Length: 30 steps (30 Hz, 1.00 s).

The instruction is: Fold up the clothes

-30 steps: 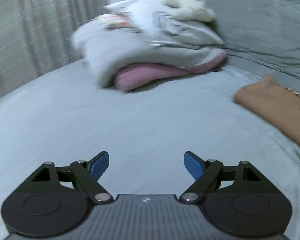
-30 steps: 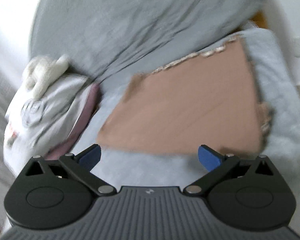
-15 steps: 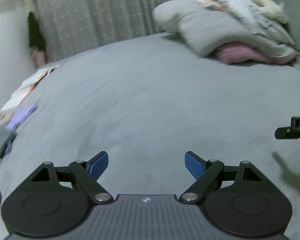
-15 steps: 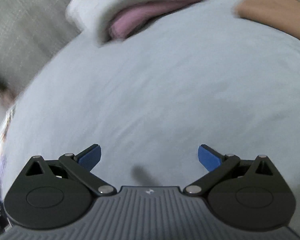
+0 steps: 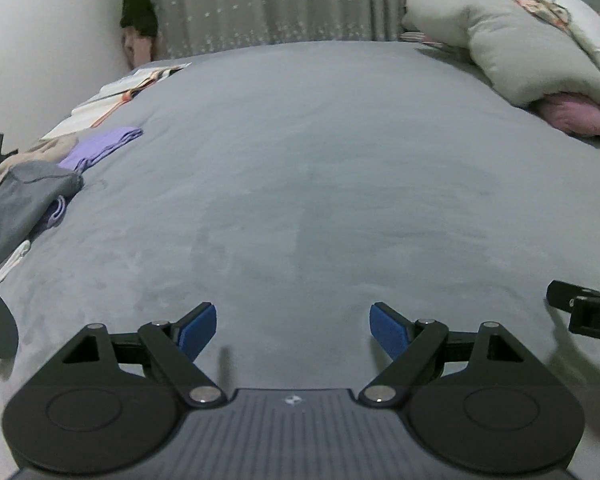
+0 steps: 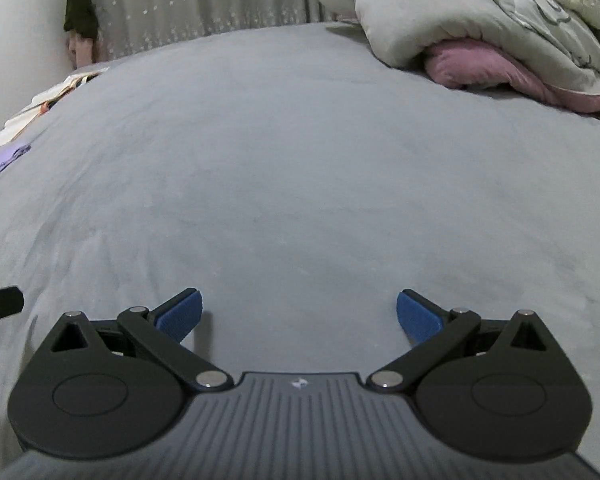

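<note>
Several loose clothes lie heaped at the bed's left edge, direction unclear.

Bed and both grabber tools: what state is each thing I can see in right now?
Left gripper: open, nothing between its blue pads.
Right gripper: open, holding nothing.
Grey garment: crumpled at the bed's left edge, unfolded.
Purple garment: lying loose, partly under the grey one.
Grey quilt: bundled on top of the pink blanket.
Pink blanket: folded, mostly covered.
Bed sheet: spread flat.
</note>
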Each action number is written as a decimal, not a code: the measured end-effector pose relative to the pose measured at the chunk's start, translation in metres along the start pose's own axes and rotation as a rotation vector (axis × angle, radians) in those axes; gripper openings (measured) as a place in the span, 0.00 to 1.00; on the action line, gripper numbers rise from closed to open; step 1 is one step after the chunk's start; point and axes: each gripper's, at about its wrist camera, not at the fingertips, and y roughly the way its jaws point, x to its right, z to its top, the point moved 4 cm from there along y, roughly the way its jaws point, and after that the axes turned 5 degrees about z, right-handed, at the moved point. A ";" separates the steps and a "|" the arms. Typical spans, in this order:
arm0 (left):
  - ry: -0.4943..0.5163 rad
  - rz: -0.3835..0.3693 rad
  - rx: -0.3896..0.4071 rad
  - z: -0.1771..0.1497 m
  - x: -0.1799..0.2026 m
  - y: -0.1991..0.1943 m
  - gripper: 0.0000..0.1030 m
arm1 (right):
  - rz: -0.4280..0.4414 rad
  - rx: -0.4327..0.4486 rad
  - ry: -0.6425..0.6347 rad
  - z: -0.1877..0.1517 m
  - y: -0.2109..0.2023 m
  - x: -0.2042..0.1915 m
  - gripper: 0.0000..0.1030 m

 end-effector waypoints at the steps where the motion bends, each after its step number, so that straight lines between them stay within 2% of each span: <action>1: -0.016 0.003 -0.013 -0.002 -0.001 0.006 0.82 | -0.006 0.013 -0.019 0.000 0.003 -0.007 1.00; 2: -0.033 0.005 -0.024 -0.004 -0.001 0.012 0.82 | -0.011 0.027 -0.052 -0.001 0.006 -0.014 1.00; 4: -0.068 0.002 -0.033 -0.005 0.000 0.022 0.89 | -0.019 0.052 -0.115 -0.003 0.013 -0.025 1.00; 9: -0.054 0.015 0.045 0.000 0.015 0.032 0.99 | -0.014 0.081 -0.167 -0.006 0.018 -0.023 1.00; 13: -0.051 0.005 0.103 0.000 0.025 0.035 0.99 | 0.020 0.073 -0.115 -0.003 0.021 -0.013 1.00; 17: 0.020 -0.039 0.145 0.001 0.041 0.034 0.99 | 0.022 0.074 -0.093 -0.003 0.022 -0.010 1.00; 19: 0.062 -0.034 0.163 0.001 0.049 0.033 0.99 | 0.014 0.072 -0.093 -0.003 0.025 -0.009 1.00; 21: 0.069 -0.034 0.161 0.000 0.051 0.034 0.99 | 0.003 0.070 -0.094 -0.002 0.027 -0.010 1.00; 26: -0.010 -0.107 0.125 0.000 0.037 0.043 0.99 | -0.021 0.065 -0.089 0.002 0.032 -0.013 1.00; 30: -0.005 -0.098 0.132 -0.002 0.039 0.041 0.99 | -0.033 0.080 -0.091 -0.002 0.033 -0.013 1.00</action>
